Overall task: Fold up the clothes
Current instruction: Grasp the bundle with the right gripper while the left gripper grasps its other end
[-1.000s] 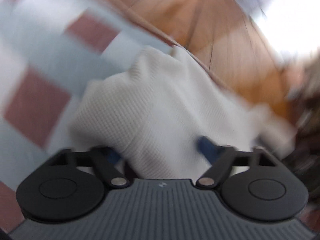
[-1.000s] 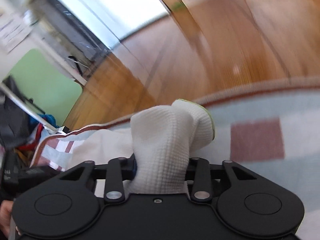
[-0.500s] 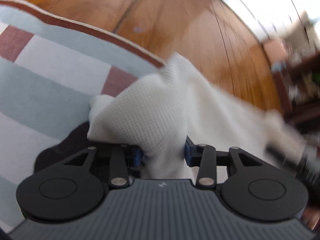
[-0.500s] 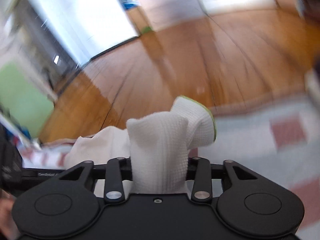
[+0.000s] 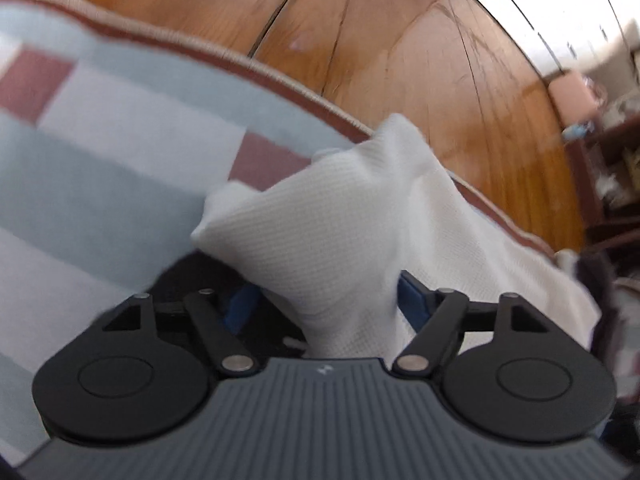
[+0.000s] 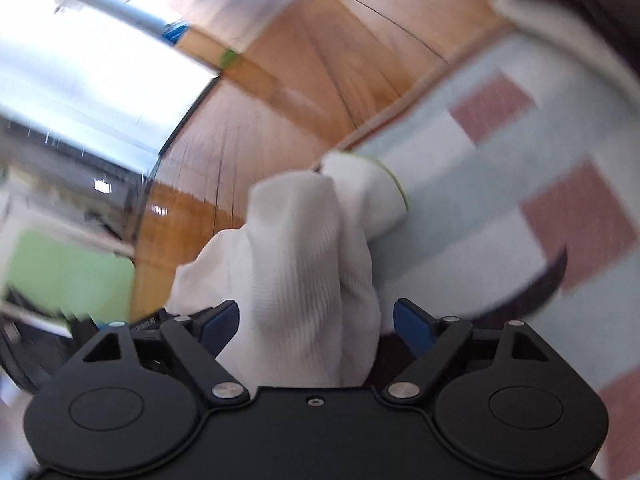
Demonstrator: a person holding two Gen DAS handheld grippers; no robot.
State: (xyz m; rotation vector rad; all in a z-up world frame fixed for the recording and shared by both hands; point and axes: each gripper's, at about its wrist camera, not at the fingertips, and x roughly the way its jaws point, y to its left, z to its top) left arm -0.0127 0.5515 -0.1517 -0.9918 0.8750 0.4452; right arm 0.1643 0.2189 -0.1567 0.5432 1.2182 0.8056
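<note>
A white waffle-knit garment (image 5: 340, 208) lies bunched on a checked rug (image 5: 100, 152), one corner sticking up. My left gripper (image 5: 326, 304) straddles that bunch with its jaws opening; the left blue pad (image 5: 240, 308) stands clear of the cloth. In the right wrist view another fold of the white garment (image 6: 304, 248) rises between the jaws of my right gripper (image 6: 316, 320), which are also opening, with a gap showing on each side. A cuff with a green edge (image 6: 372, 192) hangs just beyond that fold.
The rug's brown border (image 5: 280, 80) runs close behind the garment, with wooden floor (image 5: 400, 60) beyond it. Dark furniture (image 5: 608, 200) stands at the right of the left view. A green panel (image 6: 68, 272) and a bright doorway (image 6: 100, 80) show left in the right view.
Both grippers were shut on white cloth and their jaws have now spread off it. The right view has rolled, tilting the rug, and the left gripper has shifted along the rug's edge.
</note>
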